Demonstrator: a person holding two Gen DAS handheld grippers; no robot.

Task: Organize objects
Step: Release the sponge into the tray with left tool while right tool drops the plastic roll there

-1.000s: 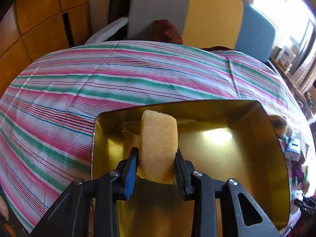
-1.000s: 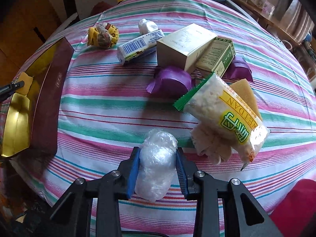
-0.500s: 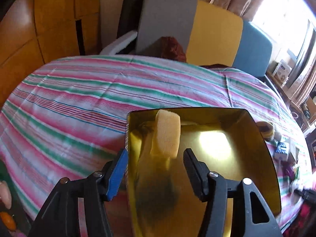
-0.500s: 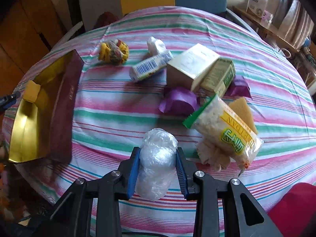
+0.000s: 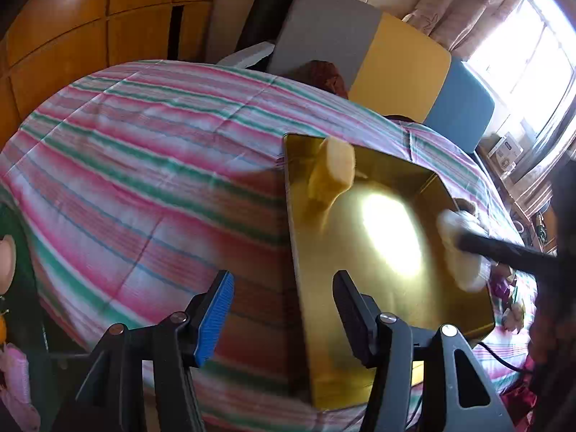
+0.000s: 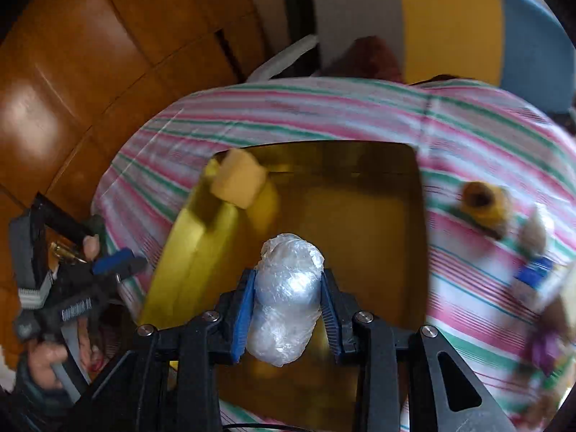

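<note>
A gold box point(image 5: 363, 298) stands open on the striped tablecloth point(image 5: 144, 165). A yellow sponge point(image 5: 336, 167) leans in its far left corner, free of any grip. My left gripper point(image 5: 280, 309) is open and empty, astride the box's near left wall. In the right wrist view, my right gripper point(image 6: 288, 302) is shut on a clear plastic bundle point(image 6: 288, 288) and hovers over the gold box point(image 6: 363, 216). The sponge point(image 6: 237, 180) shows there too. The left gripper point(image 6: 115, 264), held by a hand point(image 6: 46, 356), is beside the box's left wall. The bundle point(image 5: 459, 252) shows blurred over the box's right wall.
A yellow round toy point(image 6: 482, 201), a small pale thing point(image 6: 534, 234) and a white and blue packet point(image 6: 532, 277) lie blurred right of the box. Grey, yellow and blue chair backs point(image 5: 396, 57) stand behind the table. Wooden cabinets point(image 5: 90, 28) line the left.
The left gripper opened, let go of the sponge and drew back to the left. The right gripper carried the plastic bundle leftwards across the table to above the gold box.
</note>
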